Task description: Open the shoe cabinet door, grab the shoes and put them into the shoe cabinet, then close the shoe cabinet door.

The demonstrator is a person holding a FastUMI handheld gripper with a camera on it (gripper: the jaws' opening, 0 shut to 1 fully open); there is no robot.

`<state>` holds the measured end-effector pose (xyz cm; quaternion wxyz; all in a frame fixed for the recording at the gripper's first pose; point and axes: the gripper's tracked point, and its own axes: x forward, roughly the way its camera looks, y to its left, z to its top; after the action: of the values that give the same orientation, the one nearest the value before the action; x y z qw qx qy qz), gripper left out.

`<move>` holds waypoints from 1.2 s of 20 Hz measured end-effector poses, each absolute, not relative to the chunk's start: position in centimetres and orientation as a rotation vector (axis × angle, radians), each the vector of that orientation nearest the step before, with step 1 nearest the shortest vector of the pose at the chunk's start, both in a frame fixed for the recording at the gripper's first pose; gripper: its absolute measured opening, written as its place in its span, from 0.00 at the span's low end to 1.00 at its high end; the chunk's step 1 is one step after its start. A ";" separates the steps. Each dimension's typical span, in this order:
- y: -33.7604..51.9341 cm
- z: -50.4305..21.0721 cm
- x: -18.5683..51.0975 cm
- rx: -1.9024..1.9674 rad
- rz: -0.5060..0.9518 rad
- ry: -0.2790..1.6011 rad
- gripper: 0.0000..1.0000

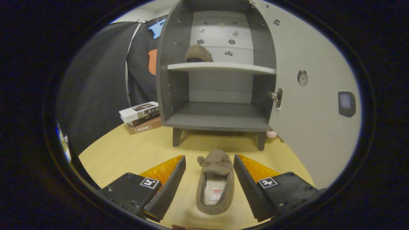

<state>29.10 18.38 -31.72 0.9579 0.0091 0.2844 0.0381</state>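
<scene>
A small grey shoe cabinet [217, 119] stands on the wooden table beyond my fingers, its pale door [306, 105] swung wide open to the right. One brown fuzzy slipper [198, 53] lies on the upper shelf [223, 67], at its left end. The lower shelf holds nothing. A second brown slipper [216, 182] lies on the table between my fingers, toe pointing toward the cabinet. My gripper [209, 161] is open, with a gap on each side of the slipper; neither finger touches it.
A short stack of books [140, 116] lies on the table [127, 153] to the left of the cabinet. Something small and pink [271, 134] peeks out by the cabinet's right leg, under the door. Black cloth hangs behind on the left.
</scene>
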 end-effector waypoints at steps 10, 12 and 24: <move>19.4 -40.8 30.8 0.238 0.140 0.813 0.21; 19.5 -40.7 30.8 0.277 0.150 0.809 0.11; 19.3 -36.5 28.2 0.282 0.246 0.744 0.07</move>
<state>28.20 19.25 -36.52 0.9145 0.1371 0.3614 0.1193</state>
